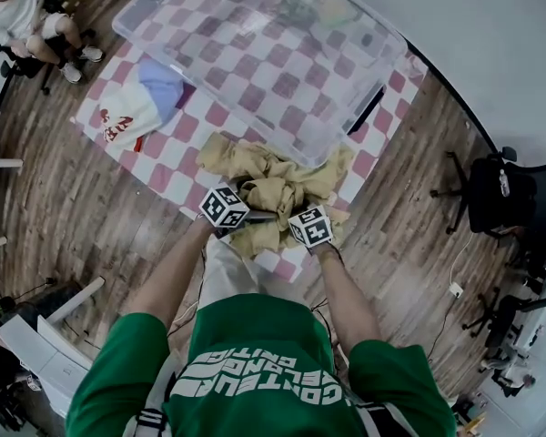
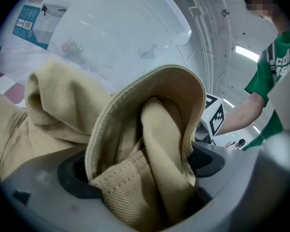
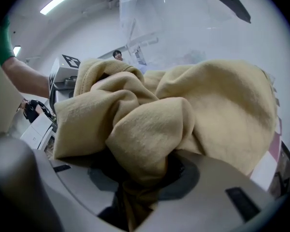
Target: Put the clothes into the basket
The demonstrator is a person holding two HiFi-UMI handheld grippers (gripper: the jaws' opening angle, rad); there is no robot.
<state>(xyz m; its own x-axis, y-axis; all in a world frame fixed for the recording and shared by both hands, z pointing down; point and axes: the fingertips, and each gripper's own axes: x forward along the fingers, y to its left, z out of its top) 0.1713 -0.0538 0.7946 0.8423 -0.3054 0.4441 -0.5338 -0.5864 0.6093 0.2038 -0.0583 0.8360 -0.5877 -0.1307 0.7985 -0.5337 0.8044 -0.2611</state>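
We have both tools on the one tan garment, which lies bunched at the near edge of the checked mat on the wooden floor, in the lower middle of the head view. The left tool pinches a thick stitched hem, with the folded cloth filling the gap between its dark pads. The right tool is clamped on a softer fold that runs down between its pads. We judge that two grips, set apart along the cloth, suit a bulky piece, since it can then be raised as a bundle instead of trailing from one corner.

The basket, a clear plastic tub, sits just beyond the garment in the upper middle of the frame, so the carry looks short. The garment is not yet inside it.

The head view gives the layout but hides the jaws under the marker cubes and the cloth. Only it shows a second garment, white and blue with red print, lying on the mat to the left, which we take as work left to do. The two tool views show the grips themselves and the tub's transparent wall rising behind the cloth. Each also catches the other tool's marker cube close by, so the tools stand near one another.
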